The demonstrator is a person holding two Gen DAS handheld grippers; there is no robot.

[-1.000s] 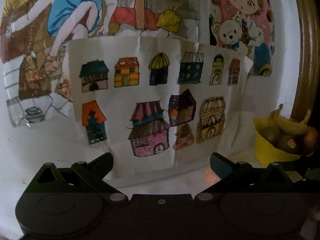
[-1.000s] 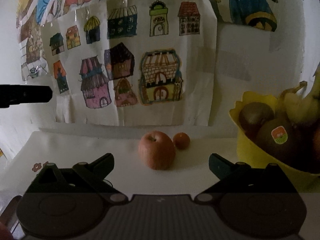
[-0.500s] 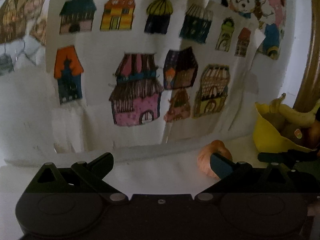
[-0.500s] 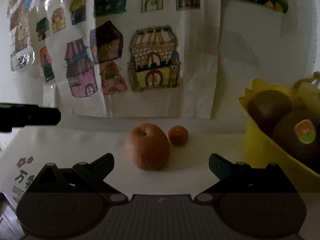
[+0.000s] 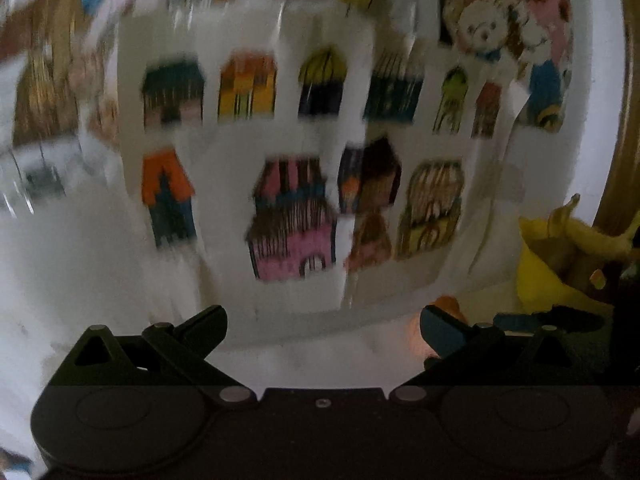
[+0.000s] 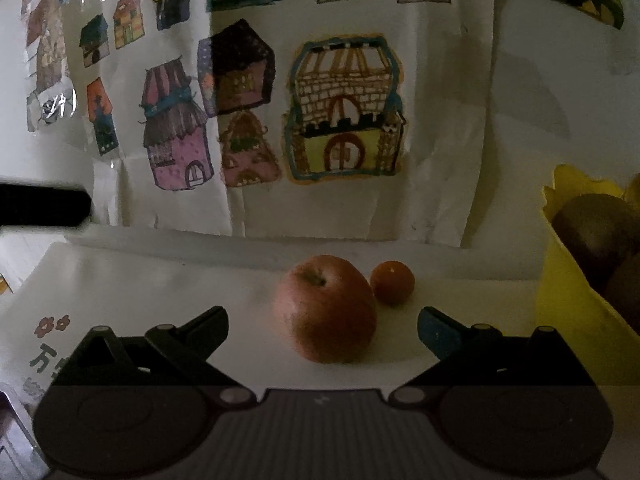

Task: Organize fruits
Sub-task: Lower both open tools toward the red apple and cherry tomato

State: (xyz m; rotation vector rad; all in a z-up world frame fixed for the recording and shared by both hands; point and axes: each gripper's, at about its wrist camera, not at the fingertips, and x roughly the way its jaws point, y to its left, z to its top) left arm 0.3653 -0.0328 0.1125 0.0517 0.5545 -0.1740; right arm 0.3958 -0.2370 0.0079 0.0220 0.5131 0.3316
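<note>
Now right gripper [image 6: 322, 322] spread wide around apple [image 6: 326, 314], untouched; left gripper [image 5: 322, 320] spread, empty.

The right gripper [image 6: 322, 322] is held low and level, its jaws spread wide with nothing clamped between them; the two black fingers [image 6: 200, 326] angle inward at the tips. The left gripper [image 5: 322, 320] likewise has its jaws spread wide and empty, and its view is smeared with motion blur. From the right wrist view, a dark bar of the left gripper juts in at the left edge.
</note>
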